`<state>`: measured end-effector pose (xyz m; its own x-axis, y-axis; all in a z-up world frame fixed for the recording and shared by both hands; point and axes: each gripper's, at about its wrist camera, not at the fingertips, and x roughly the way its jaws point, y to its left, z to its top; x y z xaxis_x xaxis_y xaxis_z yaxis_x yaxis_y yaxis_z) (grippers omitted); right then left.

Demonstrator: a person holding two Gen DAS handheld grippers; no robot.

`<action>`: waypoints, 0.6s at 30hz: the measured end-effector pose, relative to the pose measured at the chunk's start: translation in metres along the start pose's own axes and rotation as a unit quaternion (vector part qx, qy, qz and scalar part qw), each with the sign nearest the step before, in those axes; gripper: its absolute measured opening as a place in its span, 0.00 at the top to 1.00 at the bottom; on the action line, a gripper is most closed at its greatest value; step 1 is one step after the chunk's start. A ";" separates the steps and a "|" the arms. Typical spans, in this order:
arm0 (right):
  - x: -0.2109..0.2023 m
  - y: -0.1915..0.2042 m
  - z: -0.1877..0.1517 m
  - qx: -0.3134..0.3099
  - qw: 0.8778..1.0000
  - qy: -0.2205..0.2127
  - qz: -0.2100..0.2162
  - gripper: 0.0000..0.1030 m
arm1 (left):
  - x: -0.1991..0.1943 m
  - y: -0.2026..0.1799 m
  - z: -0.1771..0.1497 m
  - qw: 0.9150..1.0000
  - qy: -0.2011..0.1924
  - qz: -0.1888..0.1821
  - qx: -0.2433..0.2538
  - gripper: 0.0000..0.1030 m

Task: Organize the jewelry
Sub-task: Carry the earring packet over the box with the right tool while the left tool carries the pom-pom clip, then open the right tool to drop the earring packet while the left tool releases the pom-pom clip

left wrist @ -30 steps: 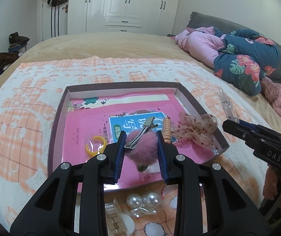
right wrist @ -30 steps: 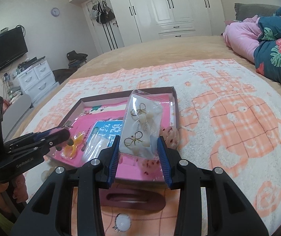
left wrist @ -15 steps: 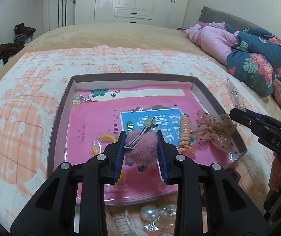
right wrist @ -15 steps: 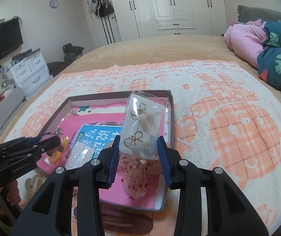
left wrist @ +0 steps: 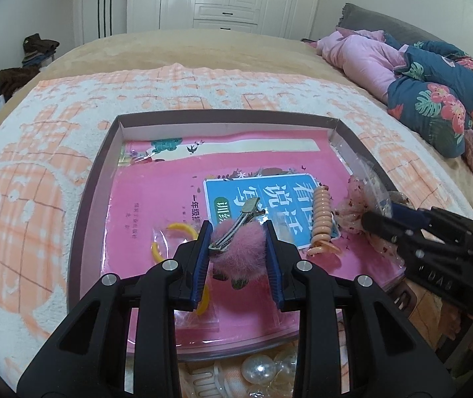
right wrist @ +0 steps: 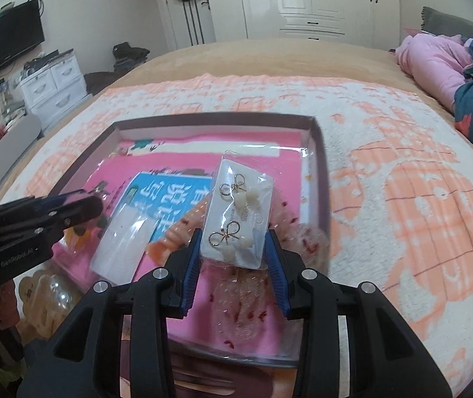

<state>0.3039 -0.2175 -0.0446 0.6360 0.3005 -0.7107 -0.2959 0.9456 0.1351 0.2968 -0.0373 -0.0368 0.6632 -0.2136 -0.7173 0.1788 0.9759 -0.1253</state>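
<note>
My left gripper (left wrist: 238,245) is shut on a pink pom-pom hair clip (left wrist: 240,254) with a metal clasp, held above the brown tray (left wrist: 90,182) that has a pink book on its floor. My right gripper (right wrist: 234,245) is shut on a clear packet of bow earrings (right wrist: 238,214), held over the tray's right part (right wrist: 321,172). In the tray lie a yellow hair ring (left wrist: 166,238), a peach spiral hair tie (left wrist: 322,215), a sheer dotted bow (left wrist: 357,204) and a clear packet (right wrist: 123,242). The right gripper also shows in the left wrist view (left wrist: 382,220), the left gripper in the right wrist view (right wrist: 80,207).
The tray sits on an orange and white blanket (left wrist: 30,179) on the bed. Pearl pieces (left wrist: 259,369) and a cream claw clip (left wrist: 206,379) lie on the blanket near me. A dark barrette (right wrist: 203,378) lies by the tray's near edge. Pink and floral bedding (left wrist: 418,76) lies far right.
Both grippers moved forward over the tray, carrying the pom-pom clip and the earring packet. The tray now looks closer in both views.
</note>
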 end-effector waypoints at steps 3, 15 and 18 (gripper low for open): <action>0.001 0.007 -0.004 -0.008 1.000 0.002 0.009 0.65 | 0.000 0.001 0.000 1.000 0.000 -0.001 -0.002 0.78; -0.006 0.008 -0.007 0.008 1.000 -0.003 0.027 0.57 | 0.000 0.003 -0.002 1.000 0.003 -0.001 -0.009 0.77; -0.011 0.007 -0.006 0.008 0.999 -0.010 0.030 0.55 | 0.000 0.002 -0.002 1.000 0.002 0.000 -0.008 0.77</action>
<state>0.2904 -0.2152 -0.0399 0.6313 0.3581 -0.6879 -0.3216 0.9280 0.1880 0.2958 -0.0348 -0.0381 0.6597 -0.2140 -0.7204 0.1675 0.9764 -0.1366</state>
